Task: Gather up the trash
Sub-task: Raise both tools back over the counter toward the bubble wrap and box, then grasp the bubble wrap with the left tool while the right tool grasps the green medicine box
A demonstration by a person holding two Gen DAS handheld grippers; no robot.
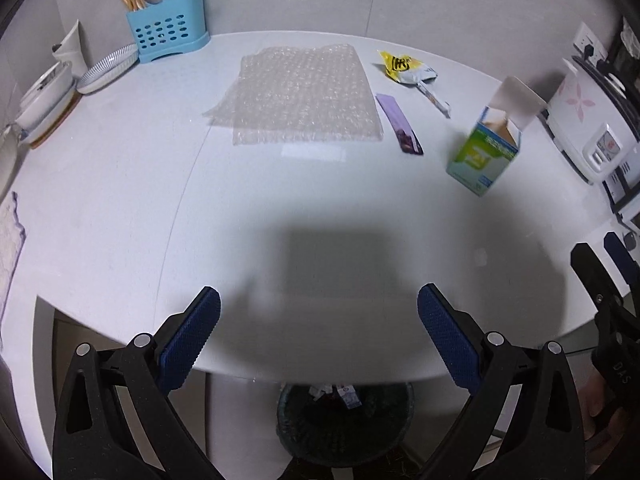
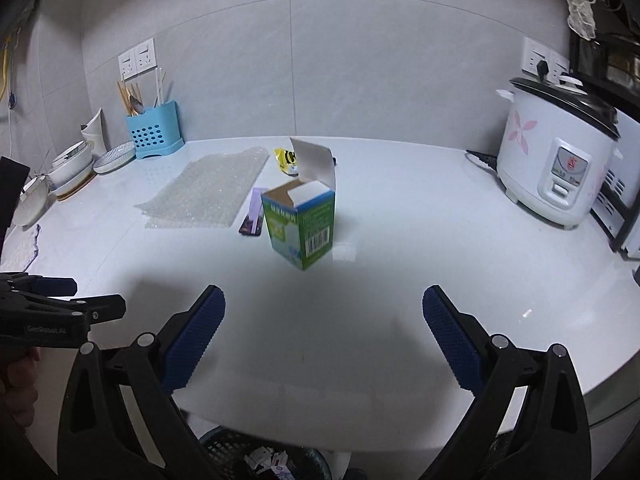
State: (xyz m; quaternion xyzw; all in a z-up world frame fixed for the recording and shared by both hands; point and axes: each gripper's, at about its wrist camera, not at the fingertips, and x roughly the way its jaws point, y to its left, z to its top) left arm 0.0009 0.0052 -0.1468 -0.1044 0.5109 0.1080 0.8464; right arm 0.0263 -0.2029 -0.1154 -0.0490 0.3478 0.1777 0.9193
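Left wrist view: the left gripper (image 1: 319, 334) hangs spread wide and empty over the counter's (image 1: 120, 208) near edge, above the bin (image 1: 344, 432). Trash lies farther back: bubble wrap (image 1: 304, 96), a purple wrapper (image 1: 400, 124) just beside it, a yellow packet (image 1: 404, 66), and an upright carton (image 1: 486, 148), flap up. The right gripper (image 2: 323, 334) is equally spread, empty, facing the carton (image 2: 302, 226).
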